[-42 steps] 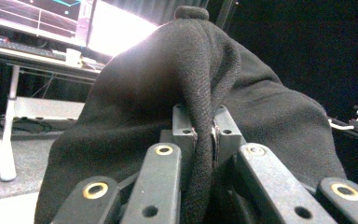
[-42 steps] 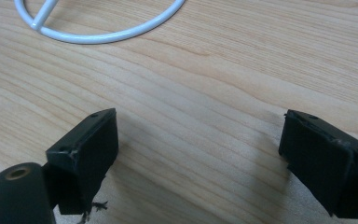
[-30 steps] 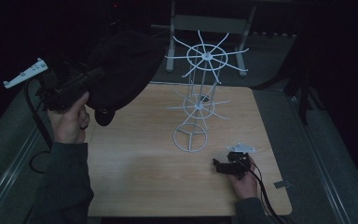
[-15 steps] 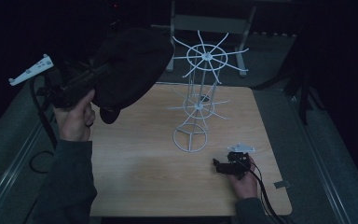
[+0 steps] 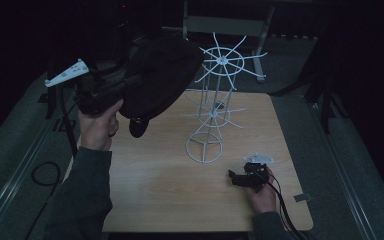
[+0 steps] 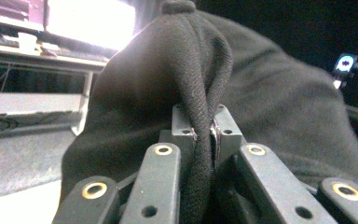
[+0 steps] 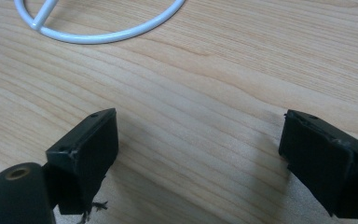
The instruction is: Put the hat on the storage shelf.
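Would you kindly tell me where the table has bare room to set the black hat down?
The wooden table is bare along its near-left, between the left sleeve and the right gripper. The middle-right is crowded by the white wire rack, whose ring base sits just beyond that gripper.

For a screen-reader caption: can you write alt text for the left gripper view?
The left tongs are shut on a fold of a black knit hat, which bulges up in front of the camera. Behind it, a bright window glares at upper left.

light wood counter (image 5: 155, 190); white wire rack (image 5: 204, 148) stands on it by its ring base; right claw (image 5: 237, 178) rests near the rack
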